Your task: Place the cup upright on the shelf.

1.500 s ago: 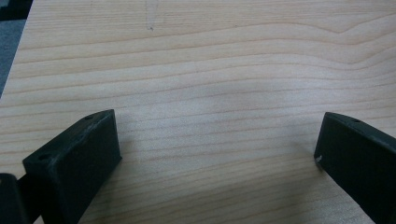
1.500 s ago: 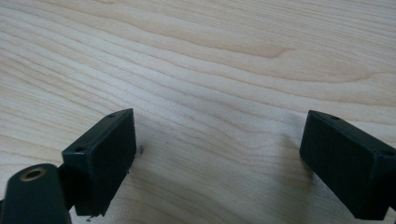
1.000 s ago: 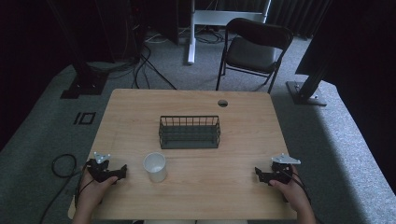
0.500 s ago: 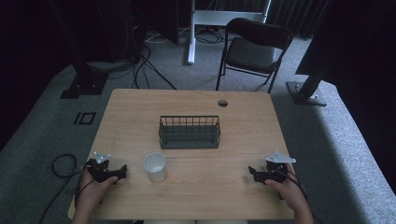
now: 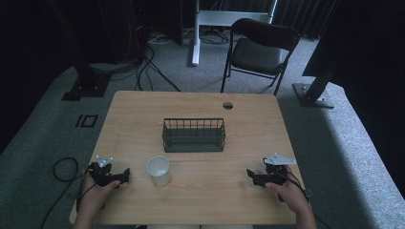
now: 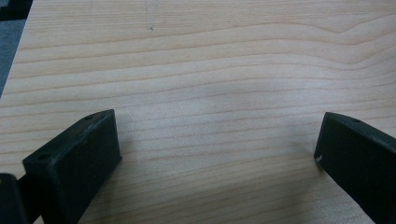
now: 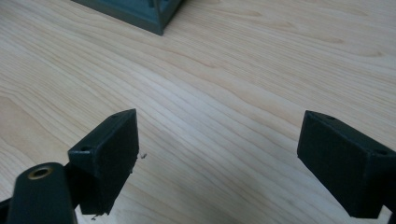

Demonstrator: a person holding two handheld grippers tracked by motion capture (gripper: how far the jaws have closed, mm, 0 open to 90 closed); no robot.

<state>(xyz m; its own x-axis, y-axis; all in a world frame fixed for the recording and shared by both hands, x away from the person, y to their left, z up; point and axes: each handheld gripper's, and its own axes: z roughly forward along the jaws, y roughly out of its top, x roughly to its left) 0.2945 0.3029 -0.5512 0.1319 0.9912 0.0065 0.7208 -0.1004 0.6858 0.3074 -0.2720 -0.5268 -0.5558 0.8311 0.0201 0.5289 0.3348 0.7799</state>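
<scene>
A white cup point(image 5: 158, 170) stands upright on the wooden table point(image 5: 200, 102), near the front and left of centre. Behind it, mid-table, sits a dark wire basket point(image 5: 193, 135). My left gripper point(image 5: 125, 174) rests low at the front left, jaws pointing right toward the cup and a short gap from it. Its jaws stand wide apart over bare wood point(image 6: 215, 116). My right gripper point(image 5: 249, 175) sits at the front right, pointing left. Its jaws are also spread wide over bare wood, with a corner of the basket point(image 7: 140, 11) at the top of the right gripper view.
A round cable hole point(image 5: 228, 105) pierces the table near its far edge. A black folding chair point(image 5: 258, 47) stands on the floor beyond the table. Cables point(image 5: 64, 167) trail on the grey carpet at the left. Dark stand bases flank the table.
My right gripper has slid left along the table's front area. The left gripper, cup and basket have stayed in place.
</scene>
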